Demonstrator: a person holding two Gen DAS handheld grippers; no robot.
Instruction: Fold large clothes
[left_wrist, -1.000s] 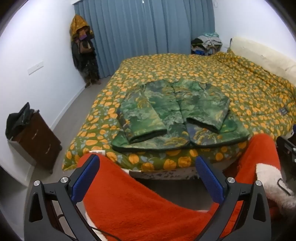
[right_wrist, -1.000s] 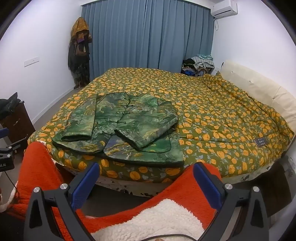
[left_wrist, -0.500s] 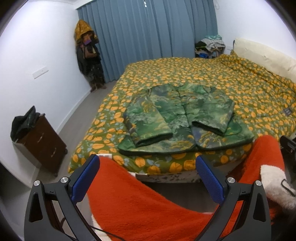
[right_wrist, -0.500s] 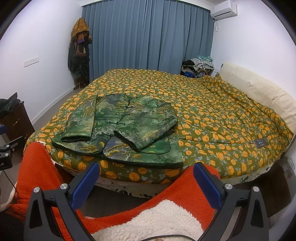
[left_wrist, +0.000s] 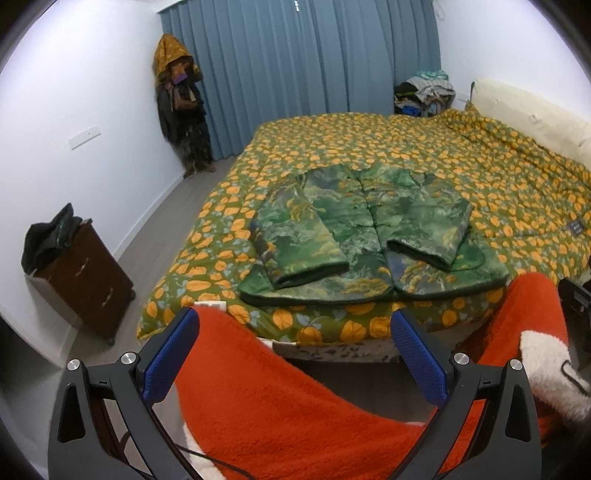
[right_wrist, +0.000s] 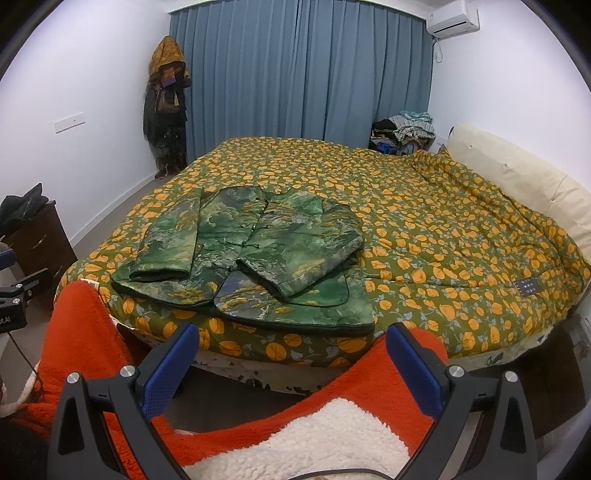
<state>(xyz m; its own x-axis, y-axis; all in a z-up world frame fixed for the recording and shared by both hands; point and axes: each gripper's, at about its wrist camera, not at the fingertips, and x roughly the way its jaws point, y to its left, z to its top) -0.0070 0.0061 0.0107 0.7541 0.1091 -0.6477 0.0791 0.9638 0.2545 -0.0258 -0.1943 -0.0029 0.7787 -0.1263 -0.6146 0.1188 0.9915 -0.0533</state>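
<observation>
A green patterned padded jacket (left_wrist: 365, 236) lies flat, front up, near the foot edge of the bed (left_wrist: 388, 155), with both sleeves folded in over its front. It also shows in the right wrist view (right_wrist: 258, 254). My left gripper (left_wrist: 295, 354) is open and empty, held back from the bed above the person's orange fleece garment (left_wrist: 280, 413). My right gripper (right_wrist: 291, 365) is open and empty, also short of the bed, over the same orange and white fleece (right_wrist: 325, 428).
The bed wears a green quilt (right_wrist: 443, 236) with orange fruit print. A dark wooden cabinet (left_wrist: 85, 280) with a black bag stands at the left wall. Clothes hang in the corner (left_wrist: 181, 103) by blue curtains (right_wrist: 303, 74). A clothes pile (right_wrist: 406, 129) sits at the far right.
Both grippers have drawn slightly back and up from the bed, the left view turning a little rightwards. The jacket has not moved. Both stay open.
</observation>
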